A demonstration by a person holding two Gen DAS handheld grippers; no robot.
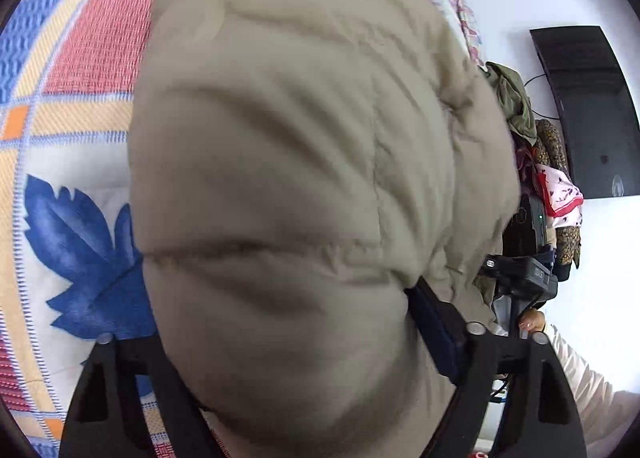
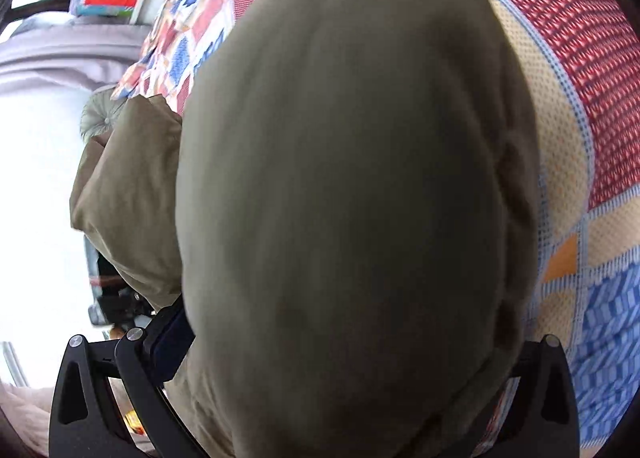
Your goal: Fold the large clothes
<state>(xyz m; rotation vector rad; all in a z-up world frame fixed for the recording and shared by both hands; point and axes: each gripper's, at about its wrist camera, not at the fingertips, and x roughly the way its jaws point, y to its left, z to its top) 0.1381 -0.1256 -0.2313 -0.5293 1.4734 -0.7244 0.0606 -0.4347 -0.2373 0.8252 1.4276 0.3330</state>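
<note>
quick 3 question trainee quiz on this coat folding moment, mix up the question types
1. True or false: the padded coat lies between the fingers of the left gripper.
2. What lies under the coat? A) a bare wooden table B) a patterned blanket C) a tiled floor
3. Fill in: in the right wrist view, the bulk between the fingers of the right gripper is the ____.

Key: 1 true; 2 B; 3 coat
</note>
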